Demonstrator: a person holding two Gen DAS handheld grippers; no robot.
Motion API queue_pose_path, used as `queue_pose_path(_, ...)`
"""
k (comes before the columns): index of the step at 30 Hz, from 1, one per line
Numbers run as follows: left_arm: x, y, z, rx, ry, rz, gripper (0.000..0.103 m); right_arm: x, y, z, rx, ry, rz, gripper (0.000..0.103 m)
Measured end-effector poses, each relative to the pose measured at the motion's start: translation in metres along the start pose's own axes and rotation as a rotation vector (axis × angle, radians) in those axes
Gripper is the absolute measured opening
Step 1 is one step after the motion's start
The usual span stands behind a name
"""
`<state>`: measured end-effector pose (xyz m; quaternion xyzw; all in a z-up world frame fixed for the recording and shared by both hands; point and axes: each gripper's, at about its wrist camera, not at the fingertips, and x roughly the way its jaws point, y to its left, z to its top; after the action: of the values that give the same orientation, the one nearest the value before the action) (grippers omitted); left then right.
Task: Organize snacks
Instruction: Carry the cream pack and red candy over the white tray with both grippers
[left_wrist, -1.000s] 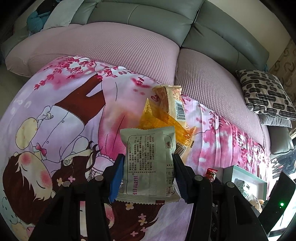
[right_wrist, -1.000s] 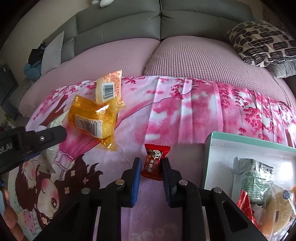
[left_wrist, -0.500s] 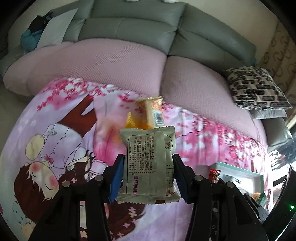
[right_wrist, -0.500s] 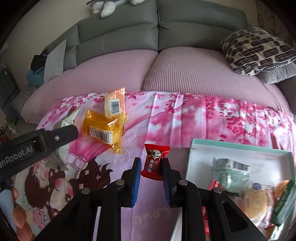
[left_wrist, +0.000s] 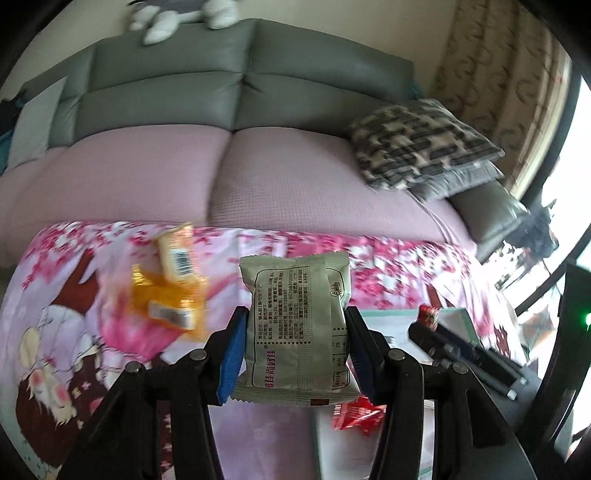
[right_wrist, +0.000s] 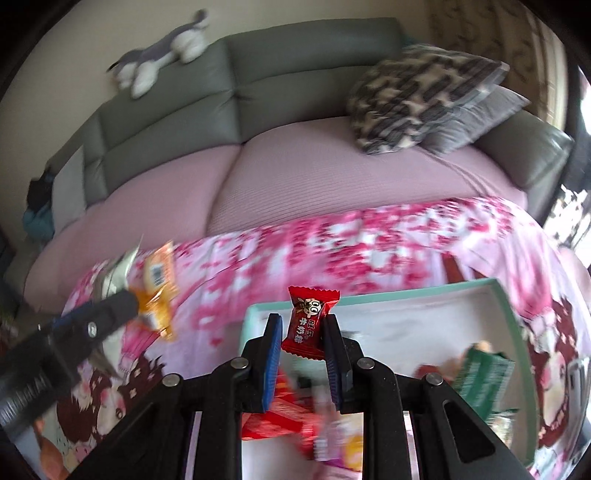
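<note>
My left gripper is shut on a grey-green snack packet, held upright above the pink cartoon blanket. My right gripper is shut on a small red candy, held over the near left part of the white box with a teal rim. The box holds several snacks, among them a green packet and red wrappers. Two orange snack packets lie on the blanket to the left, also in the right wrist view.
A grey sofa with pink seat covers runs behind the blanket. A black-and-white patterned cushion sits on its right end. A plush toy lies on the sofa back. The left gripper's body shows at the left of the right wrist view.
Both grippers have swung right and risen with their snacks. The right gripper with the red candy now hangs over the box. The orange packets have slid left in both views.
</note>
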<state>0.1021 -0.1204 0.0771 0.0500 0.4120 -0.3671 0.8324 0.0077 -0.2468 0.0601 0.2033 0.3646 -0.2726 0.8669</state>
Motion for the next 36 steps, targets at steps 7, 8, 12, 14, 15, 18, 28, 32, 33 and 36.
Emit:
queue_pose_path(7, 0.042, -0.022, -0.009, 0.029, 0.052, -0.041, 0.053, -0.004, -0.054, 0.004, 0.131, -0.006, -0.049, 0.024)
queue_pose_path(8, 0.047, -0.024, -0.011, 0.031, 0.059, -0.041, 0.053, -0.002, -0.057, 0.003, 0.139, -0.002, -0.053, 0.024)
queue_pose_path(12, 0.066, -0.028, -0.018, 0.042, 0.07, -0.028, 0.053, 0.01, -0.067, 0.0, 0.163, 0.026, -0.057, 0.024)
queue_pose_path(14, 0.073, -0.03, -0.022, 0.048, 0.075, -0.031, 0.053, 0.02, -0.069, -0.004, 0.168, 0.05, -0.059, 0.024)
queue_pose_path(15, 0.076, -0.032, -0.023, 0.051, 0.078, -0.03, 0.053, 0.025, -0.07, -0.005, 0.168, 0.064, -0.062, 0.024)
queue_pose_path(18, 0.082, -0.036, -0.026, 0.064, 0.082, -0.034, 0.053, 0.035, -0.073, -0.01, 0.171, 0.093, -0.065, 0.024)
queue_pose_path(28, 0.095, -0.052, -0.034, 0.115, 0.116, -0.047, 0.053, 0.045, -0.083, -0.017, 0.204, 0.133, -0.085, 0.024)
queue_pose_path(32, 0.095, -0.05, -0.032, 0.112, 0.118, -0.059, 0.053, 0.047, -0.087, -0.018, 0.214, 0.147, -0.091, 0.024)
queue_pose_path(33, 0.095, -0.051, -0.032, 0.112, 0.12, -0.064, 0.053, 0.047, -0.087, -0.018, 0.214, 0.147, -0.093, 0.024)
queue_pose_path(36, 0.099, -0.053, -0.034, 0.113, 0.14, -0.081, 0.053, 0.047, -0.087, -0.018, 0.214, 0.149, -0.097, 0.024)
